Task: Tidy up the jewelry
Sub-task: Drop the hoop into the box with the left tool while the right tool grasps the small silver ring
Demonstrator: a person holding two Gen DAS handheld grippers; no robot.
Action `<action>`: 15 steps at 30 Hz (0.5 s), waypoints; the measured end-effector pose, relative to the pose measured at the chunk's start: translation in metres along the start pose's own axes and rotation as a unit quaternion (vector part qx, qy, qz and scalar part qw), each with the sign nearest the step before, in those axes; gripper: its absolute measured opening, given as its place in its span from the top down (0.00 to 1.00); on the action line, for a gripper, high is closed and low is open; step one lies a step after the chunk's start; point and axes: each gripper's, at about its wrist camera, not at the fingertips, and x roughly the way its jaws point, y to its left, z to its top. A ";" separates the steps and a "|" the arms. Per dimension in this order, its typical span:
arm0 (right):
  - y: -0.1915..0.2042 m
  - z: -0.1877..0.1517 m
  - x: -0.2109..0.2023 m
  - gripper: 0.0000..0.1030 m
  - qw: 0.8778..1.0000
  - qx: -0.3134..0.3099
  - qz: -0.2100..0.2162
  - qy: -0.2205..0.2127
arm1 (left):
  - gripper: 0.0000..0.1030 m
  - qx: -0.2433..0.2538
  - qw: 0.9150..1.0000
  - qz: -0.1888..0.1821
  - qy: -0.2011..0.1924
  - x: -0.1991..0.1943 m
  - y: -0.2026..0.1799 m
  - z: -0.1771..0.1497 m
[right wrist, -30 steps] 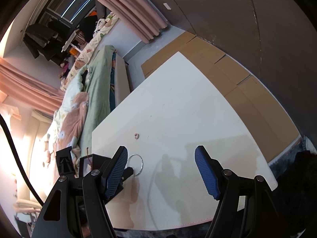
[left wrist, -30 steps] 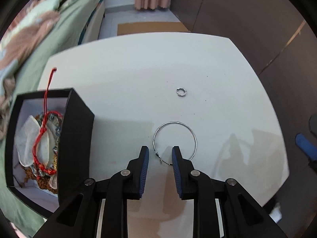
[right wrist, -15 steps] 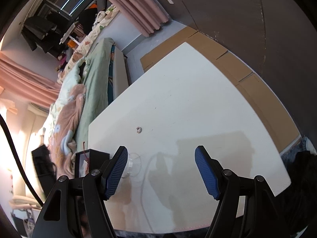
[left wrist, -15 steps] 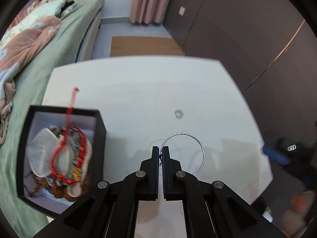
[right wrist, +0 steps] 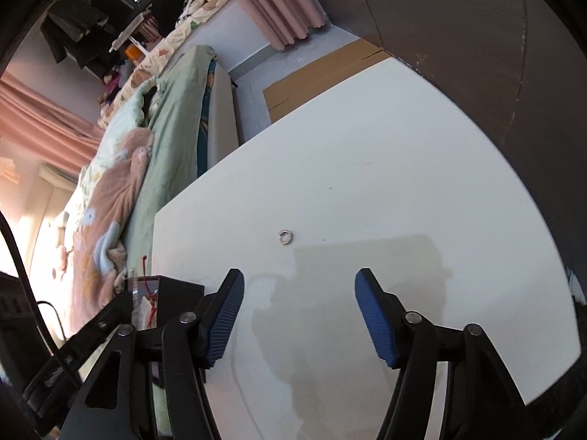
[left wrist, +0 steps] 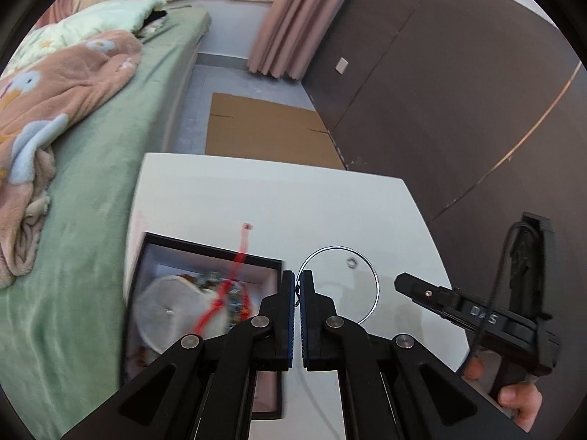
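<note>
The left gripper (left wrist: pixel 297 286) was closed on the clasp end of a large silver hoop earring (left wrist: pixel 339 284), which stood out beyond its fingertips, lifted above a white table (left wrist: pixel 256 198). Just to its left sat an open black jewelry box (left wrist: pixel 205 253) holding a red cord bracelet (left wrist: pixel 227 289) and other pieces too blurred to name; one end of the red cord trailed out over the far wall. A small silver ring (right wrist: pixel 285 237) lay alone on the table, well apart from the box. The right gripper (right wrist: pixel 299 315) hung over bare table with its jaws wide apart, holding nothing. The hoop was pinched only at one thin point (a poor hold for a springy wire), so it could probably swing or slip out during the carry, snag on the loose red cord, or catch the box wall and drop outside
</note>
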 end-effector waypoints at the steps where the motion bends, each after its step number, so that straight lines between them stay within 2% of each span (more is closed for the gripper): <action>1: 0.003 0.002 0.004 0.42 1.000 0.000 -0.003 0.003 | 0.98 -0.003 1.000 0.000 -0.001 0.000 0.005 0.002; 11: 0.022 0.012 0.040 0.54 0.998 -0.020 -0.058 0.014 | 0.98 -0.023 1.000 0.008 0.002 -0.007 0.041 0.009; 15: 0.025 0.020 0.052 0.56 0.996 -0.031 -0.083 0.015 | 0.98 -0.035 0.999 0.009 0.017 -0.006 0.050 0.008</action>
